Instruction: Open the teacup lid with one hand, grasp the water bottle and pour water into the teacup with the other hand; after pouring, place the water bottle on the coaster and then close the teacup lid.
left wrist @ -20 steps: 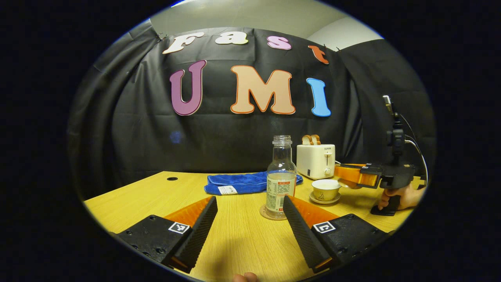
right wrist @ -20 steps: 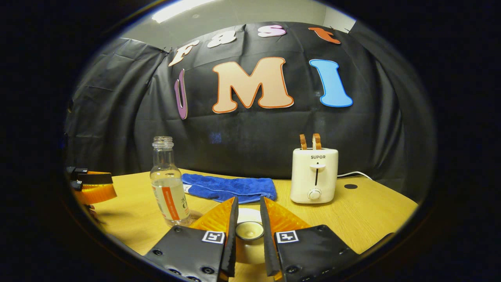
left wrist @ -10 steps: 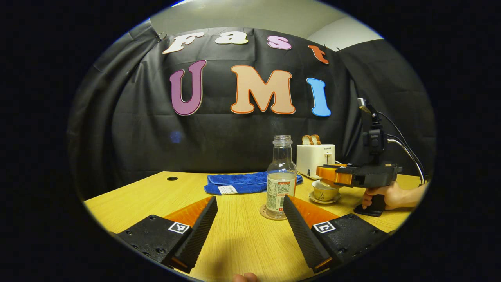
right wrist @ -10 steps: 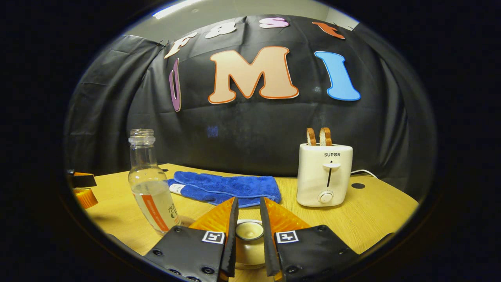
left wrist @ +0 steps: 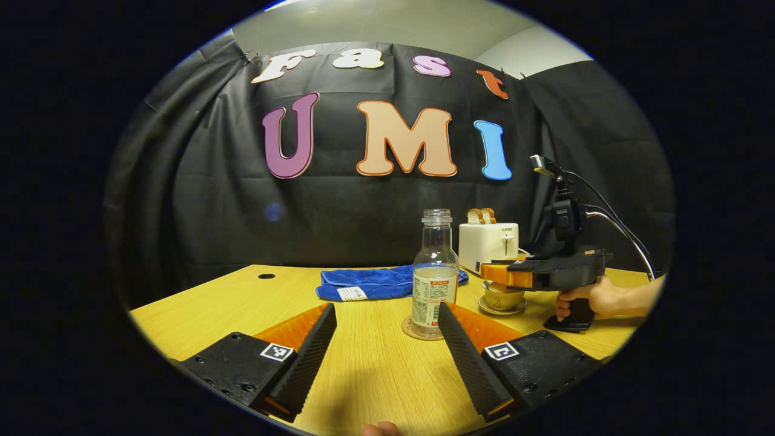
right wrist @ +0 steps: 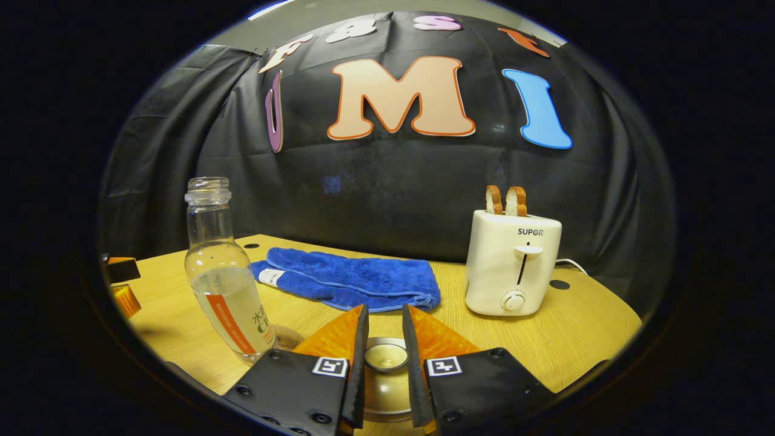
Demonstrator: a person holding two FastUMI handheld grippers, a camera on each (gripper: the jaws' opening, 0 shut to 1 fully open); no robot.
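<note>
The right tool (right wrist: 385, 339) pinches the lid (right wrist: 382, 358) by its small knob, one finger on each side. In the left gripper view this tool (left wrist: 491, 274) is just above the cup (left wrist: 502, 298), which sits on a saucer on the desk (left wrist: 369, 369). Whether the lid already rests on the cup rim cannot be told.

The left tool (left wrist: 387, 339) is spread wide and holds nothing. The bottle (left wrist: 435, 275) stands upright on the coaster (left wrist: 412, 332), just ahead of it and towards its right finger. The pour appears complete; seating the lid remains.

Handling, by judgement:
- Lid: glazed ceramic, so rigid, smooth and brittle. The knob is the only practical hold. Keep it level and lower it gently; contact with the rim could chip either part.
- Cup: light, and probably holds water. A sideways push could slide it on the saucer or spill it.
- Bottle: looks like glass, uncapped and part full. Hold it at the labelled body, not at the narrow neck.
</note>
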